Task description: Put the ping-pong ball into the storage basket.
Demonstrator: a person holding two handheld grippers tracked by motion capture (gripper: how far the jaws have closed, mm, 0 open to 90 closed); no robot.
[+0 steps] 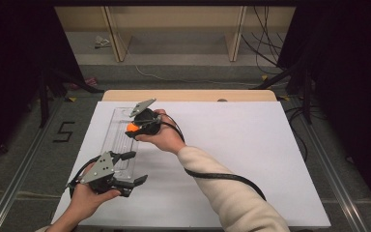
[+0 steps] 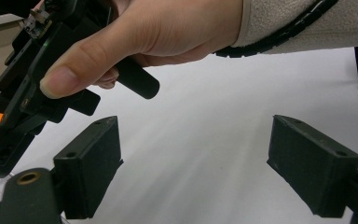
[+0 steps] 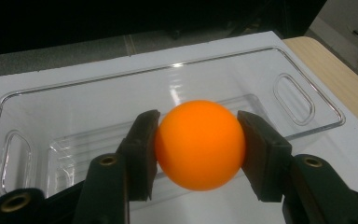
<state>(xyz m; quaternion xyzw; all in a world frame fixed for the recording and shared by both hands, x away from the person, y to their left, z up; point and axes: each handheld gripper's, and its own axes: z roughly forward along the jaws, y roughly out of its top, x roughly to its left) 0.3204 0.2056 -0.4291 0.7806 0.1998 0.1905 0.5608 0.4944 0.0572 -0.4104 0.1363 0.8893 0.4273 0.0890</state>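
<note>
An orange ball (image 3: 199, 144) is clamped between the two black jaws of my right gripper (image 3: 198, 150), which is shut on it. The ball hangs just above a clear plastic tray (image 3: 98, 93) with two handle cut-outs. From the high view the right gripper (image 1: 134, 127) holds the ball (image 1: 132, 127) over the tray (image 1: 119, 116) at the table's left. My left gripper (image 1: 134, 167) rests near the tray's near end, jaws wide apart with nothing between them. In the left gripper view its jaws (image 2: 205, 168) frame bare white surface, with the right hand (image 2: 158, 32) above.
A white sheet (image 1: 251, 159) covers the wooden table (image 1: 188, 95). The right gripper's black cable (image 1: 222, 176) loops across the sheet beside the cream sleeve. Metal stands and cables occupy the floor beyond the table's far edge.
</note>
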